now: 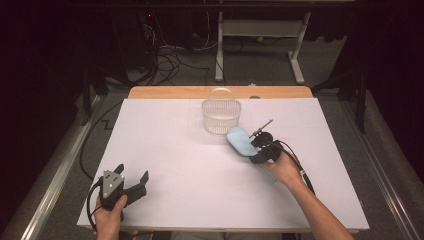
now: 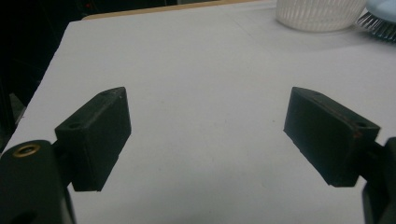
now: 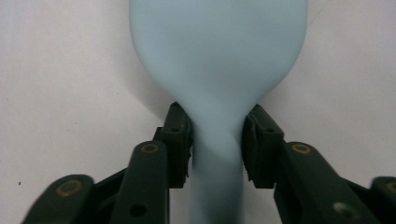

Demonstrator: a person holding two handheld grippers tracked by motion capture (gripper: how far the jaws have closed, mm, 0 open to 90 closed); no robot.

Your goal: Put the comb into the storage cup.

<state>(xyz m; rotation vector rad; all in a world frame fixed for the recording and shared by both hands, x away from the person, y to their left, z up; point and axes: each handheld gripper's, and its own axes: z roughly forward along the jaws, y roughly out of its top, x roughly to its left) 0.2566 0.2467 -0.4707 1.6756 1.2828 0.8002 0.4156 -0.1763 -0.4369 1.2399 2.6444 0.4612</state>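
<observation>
From the high view I have the right gripper (image 1: 257, 146) out over the middle-right of the white worktop (image 1: 175, 150), and its fingers are clamped on a light blue hairbrush (image 1: 240, 140); in the right gripper view the two black pads press against the narrow neck of that hairbrush (image 3: 217, 70) from either side, just where the handle widens into the rounded head, and I see its smooth blue back facing the camera; the head points away from the hand, toward the white plastic basket (image 1: 221, 116) that stands upright near the far edge of the worktop; the brush head lies just beside the basket's near right side, and I cannot tell whether the two touch; the left gripper view catches the bristles at its upper right corner (image 2: 380, 18), right next to the ribbed basket wall (image 2: 317, 14); my left gripper (image 1: 131, 186) sits at the near left corner of the worktop, well apart from the brush and basket, held by the left hand (image 1: 107, 220) at the worktop's near edge; its fingers (image 2: 95, 140) stand wide apart with only bare white surface between them, so they hold nothing; a dark cable trails from each gripper toward the person
</observation>
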